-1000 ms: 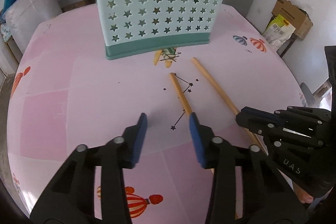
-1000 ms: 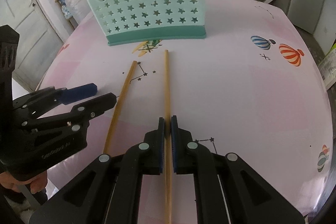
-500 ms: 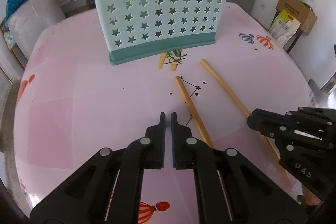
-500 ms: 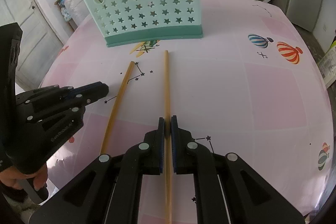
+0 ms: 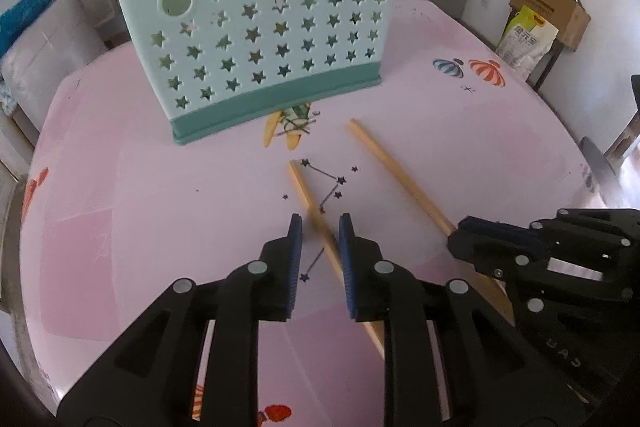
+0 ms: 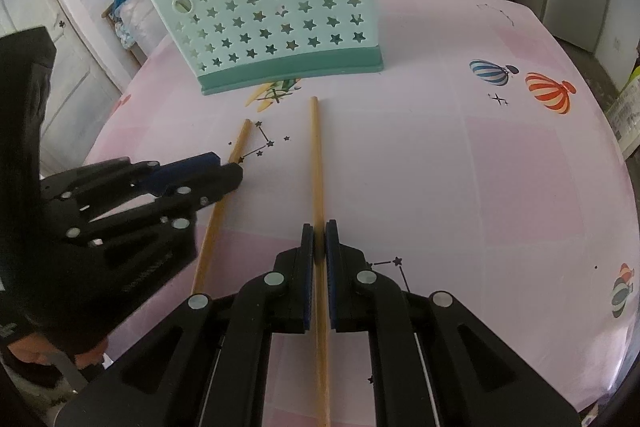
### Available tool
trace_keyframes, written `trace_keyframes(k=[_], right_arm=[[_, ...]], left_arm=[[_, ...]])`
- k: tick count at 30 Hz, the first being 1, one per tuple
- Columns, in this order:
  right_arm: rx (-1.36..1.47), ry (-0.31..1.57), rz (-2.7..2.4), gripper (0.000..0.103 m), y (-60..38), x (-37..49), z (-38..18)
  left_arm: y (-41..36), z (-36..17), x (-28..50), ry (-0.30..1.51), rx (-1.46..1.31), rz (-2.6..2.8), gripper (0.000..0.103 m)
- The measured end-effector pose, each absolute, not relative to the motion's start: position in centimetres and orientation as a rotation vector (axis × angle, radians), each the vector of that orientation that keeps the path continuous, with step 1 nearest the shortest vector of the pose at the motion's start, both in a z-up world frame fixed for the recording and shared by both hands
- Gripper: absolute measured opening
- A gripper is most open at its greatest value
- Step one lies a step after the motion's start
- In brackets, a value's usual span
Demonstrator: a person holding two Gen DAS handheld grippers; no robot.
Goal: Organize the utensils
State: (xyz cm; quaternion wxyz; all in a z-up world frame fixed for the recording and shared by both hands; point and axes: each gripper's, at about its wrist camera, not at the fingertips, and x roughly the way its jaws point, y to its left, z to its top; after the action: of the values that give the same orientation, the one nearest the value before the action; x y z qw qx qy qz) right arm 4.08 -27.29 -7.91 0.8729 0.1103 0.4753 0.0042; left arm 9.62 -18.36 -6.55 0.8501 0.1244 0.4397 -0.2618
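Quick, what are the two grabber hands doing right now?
Left gripper: open, fingers on either side of a chopstick, not squeezing it.
Right gripper: shut on the other chopstick.

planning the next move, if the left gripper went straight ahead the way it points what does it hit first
Probably the green holder; the left gripper, open around a chopstick, points toward its front wall. Depth is unclear.

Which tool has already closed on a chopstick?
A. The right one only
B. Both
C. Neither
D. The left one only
A. The right tool is shut on the right chopstick, which runs between its pads; the left tool is open, its pads standing apart on either side of the left chopstick, which lies on the table.
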Motion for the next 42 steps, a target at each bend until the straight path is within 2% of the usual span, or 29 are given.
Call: trace_keyframes(k=[3,5,12,27,36,42], right_arm=[[0.239,0.990,0.011,0.006,-27.3,4.1,-7.9],[0.241,0.990,0.013,0.007,-27.4,4.1,-8.0],[0.252,0.988,0.017,0.006,-27.4,4.1,-8.1],[0.314,1.054,0.121,0.008,-26.4,2.8,-8.1],[0.311,1.030,0.135,0.032,-25.1,3.8,-7.9],[0.328,1.018,0.138,0.035,-24.9,4.4,-8.0]], left_arm=[[-18.6,-6.8,9.7,0.913,0.286,-0.540,0.016],[-18.5,-6.8,9.7,0.909,0.289,-0.531,0.011],[-16.9,-6.8,10.0,0.917,0.270,-0.500,0.005],[-11.5,-6.3,9.1,0.985,0.216,-0.448,0.004],[-11.5,-6.3,9.5,0.999,0.214,-0.449,0.006],[-11.8,-6.3,10.1,1.002,0.213,-0.439,0.006]])
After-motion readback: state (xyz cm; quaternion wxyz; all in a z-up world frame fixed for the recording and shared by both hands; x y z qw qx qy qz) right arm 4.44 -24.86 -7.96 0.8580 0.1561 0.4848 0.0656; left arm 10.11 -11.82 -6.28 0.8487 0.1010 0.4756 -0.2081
